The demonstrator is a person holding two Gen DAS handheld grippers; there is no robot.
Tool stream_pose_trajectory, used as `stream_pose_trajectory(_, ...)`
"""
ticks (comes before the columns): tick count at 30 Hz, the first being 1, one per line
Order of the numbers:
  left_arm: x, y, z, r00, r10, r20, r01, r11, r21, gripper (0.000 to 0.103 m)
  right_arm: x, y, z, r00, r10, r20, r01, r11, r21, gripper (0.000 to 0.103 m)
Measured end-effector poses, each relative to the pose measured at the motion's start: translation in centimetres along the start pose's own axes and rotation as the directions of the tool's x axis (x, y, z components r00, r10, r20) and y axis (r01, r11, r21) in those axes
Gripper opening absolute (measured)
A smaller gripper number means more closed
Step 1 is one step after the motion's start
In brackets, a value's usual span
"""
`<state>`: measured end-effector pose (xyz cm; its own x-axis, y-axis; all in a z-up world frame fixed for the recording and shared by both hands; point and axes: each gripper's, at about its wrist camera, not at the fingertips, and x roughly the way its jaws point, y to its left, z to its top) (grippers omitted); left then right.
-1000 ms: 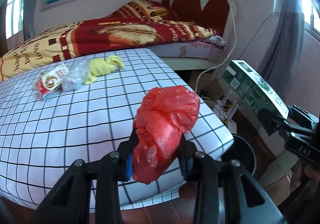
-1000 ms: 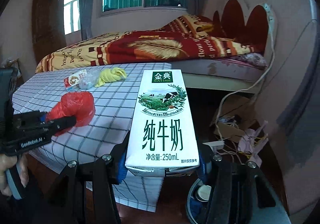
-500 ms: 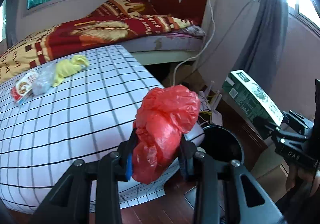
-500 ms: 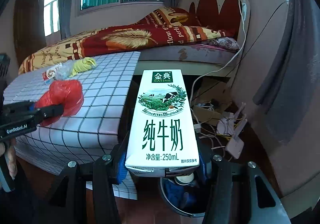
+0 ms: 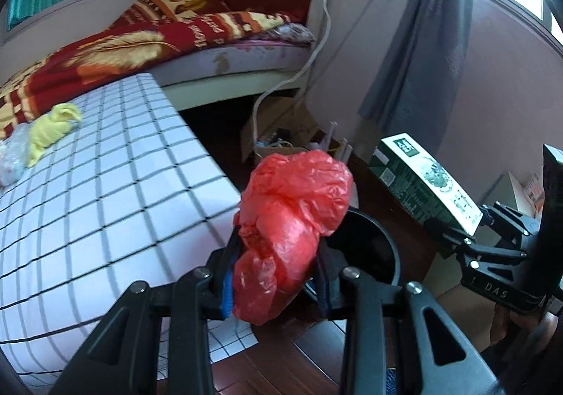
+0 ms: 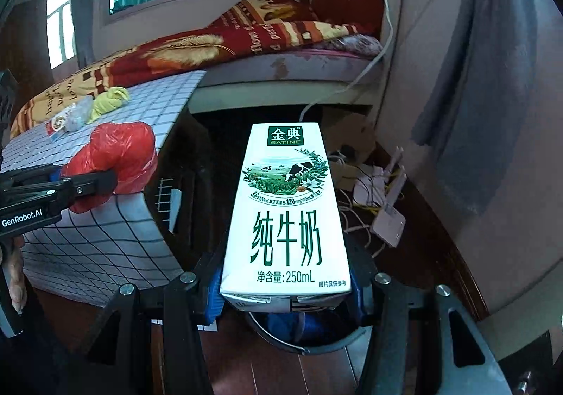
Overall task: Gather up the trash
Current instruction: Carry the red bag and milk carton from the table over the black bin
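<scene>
Here the left gripper (image 5: 274, 275) is clamped on a crumpled red plastic bag (image 5: 292, 219), held in the air just past the corner of the checked table (image 5: 105, 190) and beside the rim of the black bin (image 5: 373, 247) on the wooden floor. The right gripper (image 6: 285, 289) is closed tight on a white-and-green milk carton (image 6: 286, 219), held directly above the same bin (image 6: 309, 342). Well back from the bin, on the table's far side, lie a yellow wad (image 5: 52, 127), a clear plastic bag (image 5: 12, 155) and a snack wrapper (image 6: 58, 122).
</scene>
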<state>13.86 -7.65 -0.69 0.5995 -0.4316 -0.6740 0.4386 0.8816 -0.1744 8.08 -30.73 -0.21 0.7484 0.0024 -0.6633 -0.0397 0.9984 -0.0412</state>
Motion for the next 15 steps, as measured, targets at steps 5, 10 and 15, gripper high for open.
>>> stream_pose_trajectory(5, 1.9, -2.1, -0.3, 0.999, -0.033, -0.036, 0.034, 0.999, 0.02, 0.037, 0.2, -1.8, -1.5, 0.999, -0.026, -0.028, 0.027, 0.999, 0.023, 0.056)
stream_pose_trajectory(10, 3.6, -3.6, -0.6, 0.996, -0.059, -0.07, 0.061, 0.998, 0.035, 0.037, 0.9, -3.6, -2.7, 0.997, -0.045, -0.062, 0.048, 0.997, 0.054, 0.056)
stream_pose_trajectory(15, 5.7, -4.4, -1.2, 0.99, -0.085, -0.113, 0.09, 0.995, 0.043, 0.037, 2.3, -4.7, -3.7, 0.992, -0.058, -0.109, 0.066, 0.996, 0.066, 0.056)
